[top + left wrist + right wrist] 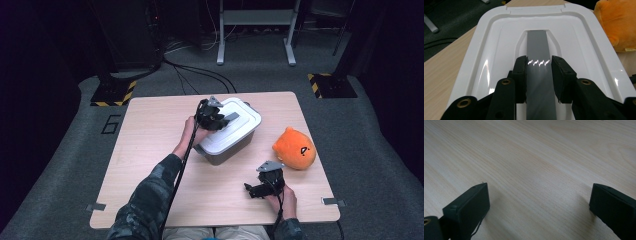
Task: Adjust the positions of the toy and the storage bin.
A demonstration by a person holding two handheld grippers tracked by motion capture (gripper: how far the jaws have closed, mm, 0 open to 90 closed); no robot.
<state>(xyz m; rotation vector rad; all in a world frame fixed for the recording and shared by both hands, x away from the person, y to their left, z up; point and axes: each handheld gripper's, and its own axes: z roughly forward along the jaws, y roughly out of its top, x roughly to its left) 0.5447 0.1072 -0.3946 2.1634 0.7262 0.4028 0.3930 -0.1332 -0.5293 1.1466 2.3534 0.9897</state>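
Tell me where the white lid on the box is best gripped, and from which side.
Grip the lid by its grey handle, coming down from above. The handle is a narrow strip along the lid's middle with a hollow on each side, leaving room for the jaws. The left claw already sits that way, one jaw on each long edge.

A light wood surface (150,150) with rounded corners stands on grey carpet (60,165). Beyond its far edge, black cables (200,72) run across the floor toward a white metal frame (255,30) on two feet. Yellow-and-black striped base plates (114,93) sit off both far corners. The room's edges are dark, perhaps curtained. A "6" (111,123) marks the carpet by the left edge.
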